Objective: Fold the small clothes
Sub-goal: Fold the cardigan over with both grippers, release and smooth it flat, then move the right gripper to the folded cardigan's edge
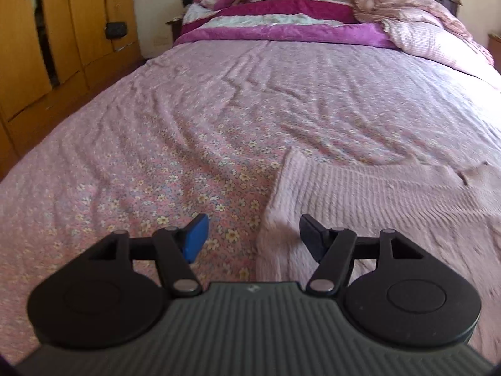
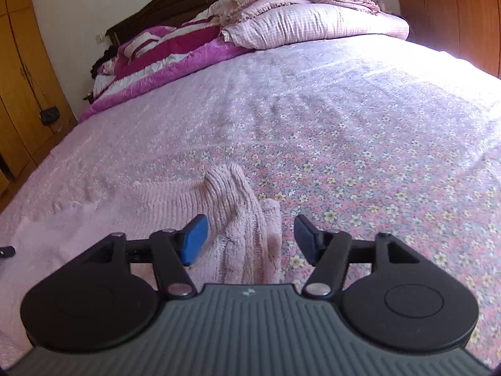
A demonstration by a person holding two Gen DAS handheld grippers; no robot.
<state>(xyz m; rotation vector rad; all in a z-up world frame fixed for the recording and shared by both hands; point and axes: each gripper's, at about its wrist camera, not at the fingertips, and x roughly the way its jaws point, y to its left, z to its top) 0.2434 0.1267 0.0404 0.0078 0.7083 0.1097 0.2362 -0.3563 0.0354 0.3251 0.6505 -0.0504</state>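
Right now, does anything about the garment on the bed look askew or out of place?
Yes. The pink knit garment lies flat on its left side, but its right edge is bunched into a raised ridge between the right gripper's open jaws. The bedsheet underneath is wrinkled.

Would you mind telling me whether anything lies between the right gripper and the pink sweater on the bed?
Nothing visible does. The right gripper is open, with a bunched fold of the pink sweater directly between its fingers, on the floral bedsheet.
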